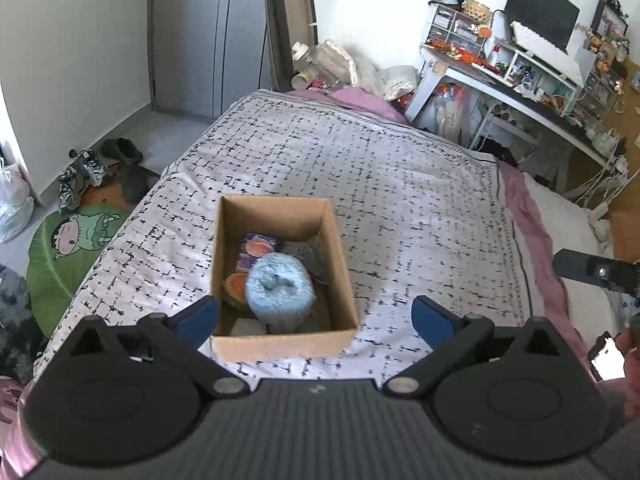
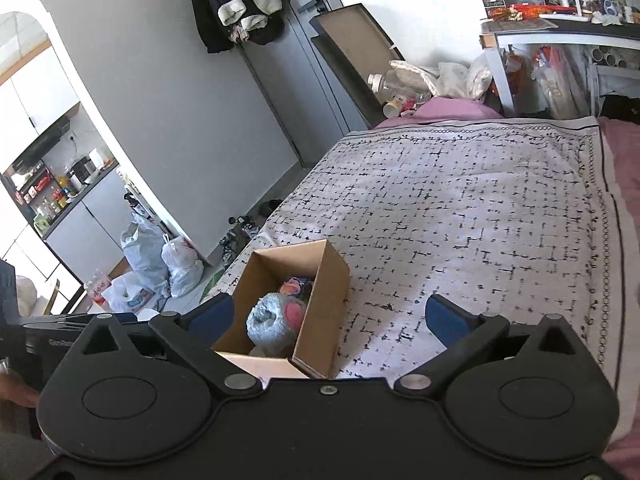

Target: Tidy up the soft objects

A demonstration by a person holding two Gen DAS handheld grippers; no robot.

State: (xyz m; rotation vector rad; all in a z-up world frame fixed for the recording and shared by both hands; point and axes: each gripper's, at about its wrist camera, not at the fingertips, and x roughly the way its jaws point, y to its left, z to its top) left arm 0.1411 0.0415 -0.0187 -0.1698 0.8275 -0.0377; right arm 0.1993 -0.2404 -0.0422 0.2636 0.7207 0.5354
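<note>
My left claw [image 1: 314,318], open and empty, hangs just above the cardboard box [image 1: 340,264], nearer than my open right claw [image 2: 330,318], box's long axis pointing away.

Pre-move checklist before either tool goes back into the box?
1. Left tool open, nothing held: ok.
2. Right tool open, nothing held: ok.
3. Cardboard box upright on the bedspread, top open: ok.
4. Fluffy blue plush on top inside the box, unobstructed: ok.
5. Items under the plush, orange soft toy and printed pack, partly covered; full contents: cannot tell.
6. No soft items loose on the visible bedspread: ok.
</note>
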